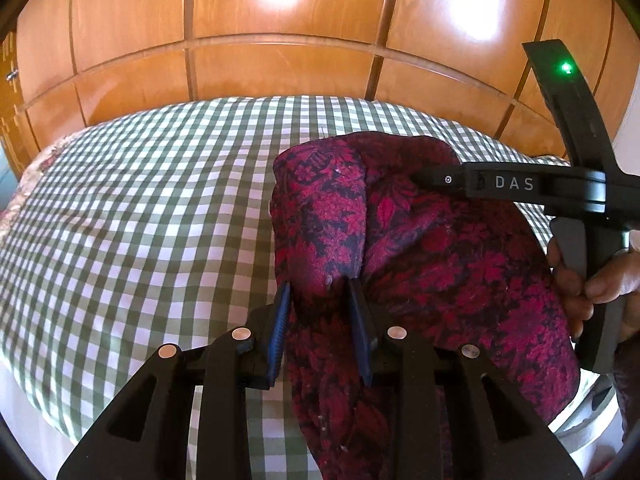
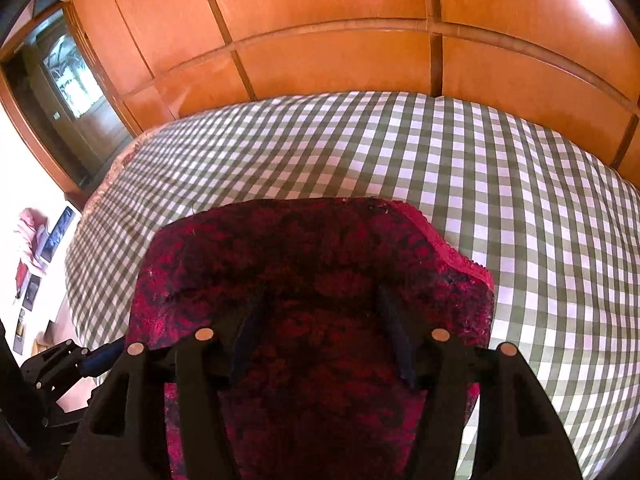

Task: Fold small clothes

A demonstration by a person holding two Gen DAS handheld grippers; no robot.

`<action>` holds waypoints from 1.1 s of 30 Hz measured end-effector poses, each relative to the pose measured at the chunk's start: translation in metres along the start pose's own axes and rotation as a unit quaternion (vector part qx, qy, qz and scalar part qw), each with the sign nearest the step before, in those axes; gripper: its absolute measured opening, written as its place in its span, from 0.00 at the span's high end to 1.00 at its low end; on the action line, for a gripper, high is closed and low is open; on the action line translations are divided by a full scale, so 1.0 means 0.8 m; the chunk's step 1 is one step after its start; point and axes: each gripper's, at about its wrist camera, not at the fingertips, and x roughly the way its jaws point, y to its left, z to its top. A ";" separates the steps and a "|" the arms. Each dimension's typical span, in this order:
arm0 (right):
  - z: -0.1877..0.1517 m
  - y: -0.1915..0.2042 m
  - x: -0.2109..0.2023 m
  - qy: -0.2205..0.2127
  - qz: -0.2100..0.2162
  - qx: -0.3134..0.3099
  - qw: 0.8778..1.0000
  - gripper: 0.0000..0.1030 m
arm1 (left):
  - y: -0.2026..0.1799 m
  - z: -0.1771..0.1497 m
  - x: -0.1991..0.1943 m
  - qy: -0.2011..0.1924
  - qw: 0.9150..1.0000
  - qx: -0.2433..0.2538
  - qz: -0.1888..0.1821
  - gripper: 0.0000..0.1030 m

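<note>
Left wrist view: the left tool (image 1: 320, 312) points down at a bed (image 1: 140, 208) covered in green-and-white check. A fold of the red-and-dark patterned cloth (image 1: 440, 264) rises between its two blue pads (image 1: 282, 320); the jaws stand partly apart with the fold filling the gap, and the pads seem to press on it. The rest of the cloth spreads to the right over the bed. The right tool (image 1: 432, 178) reaches in from the right, its tip over the cloth's upper part, with a hand (image 1: 576, 280) on its grip. A wooden wardrobe (image 1: 280, 40) stands behind the bed.

Right wrist view: the right tool (image 2: 320, 320) has its jaws wide apart. The cloth (image 2: 312, 248) lies under and between them, flat on the bed (image 2: 520, 200); whether the pads grip it I cannot tell. The left tool (image 2: 72, 360) shows at the lower left edge.
</note>
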 end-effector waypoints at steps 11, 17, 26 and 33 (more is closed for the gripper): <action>-0.013 0.005 -0.048 -0.061 0.040 0.015 0.997 0.12 | 0.007 -0.007 -0.012 -0.010 0.999 -0.008 0.033 0.46; -0.025 -0.022 -0.086 -0.095 0.072 0.069 0.990 0.05 | 0.014 -0.010 -0.008 -0.009 0.999 -0.017 0.033 0.42; -0.098 -0.095 -0.100 -0.065 0.154 0.173 0.971 0.02 | 0.029 -0.016 0.001 -0.008 0.999 -0.034 0.013 0.31; -0.152 -0.122 -0.078 -0.034 0.220 0.242 0.945 0.02 | 0.062 -0.022 0.017 0.004 0.998 -0.058 -0.038 0.26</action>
